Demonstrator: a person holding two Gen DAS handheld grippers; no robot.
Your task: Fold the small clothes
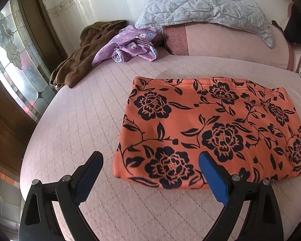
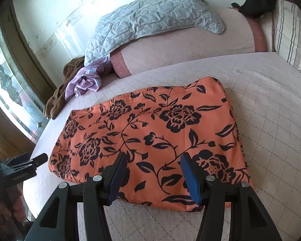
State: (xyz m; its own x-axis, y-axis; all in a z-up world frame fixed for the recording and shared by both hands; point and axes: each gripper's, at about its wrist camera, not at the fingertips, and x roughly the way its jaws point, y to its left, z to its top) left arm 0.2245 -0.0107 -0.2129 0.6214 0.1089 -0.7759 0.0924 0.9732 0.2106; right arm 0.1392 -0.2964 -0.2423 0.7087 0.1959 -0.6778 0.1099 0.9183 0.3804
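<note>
Left wrist view: I see my left gripper (image 1: 150, 160) angled down over the bed (image 1: 80, 120), released, jaws wide, nothing between them.
Left fingers: the blue-padded finger (image 1: 212, 176) overlaps the near edge of the orange floral garment (image 1: 200, 124); I cannot tell if it touches. The other sits over bare quilt.
Garment: folded flat on the bed, ahead and to the right.
Far corner: brown cloth (image 1: 80, 56) and purple cloth (image 1: 128, 46) heaped beside a grey pillow (image 1: 200, 6).
Right wrist view: my right gripper (image 2: 153, 164) tilts down over the garment's near edge, released, jaws parted, clamping nothing.
Left side: the left gripper shows just beside the garment's left corner.
</note>
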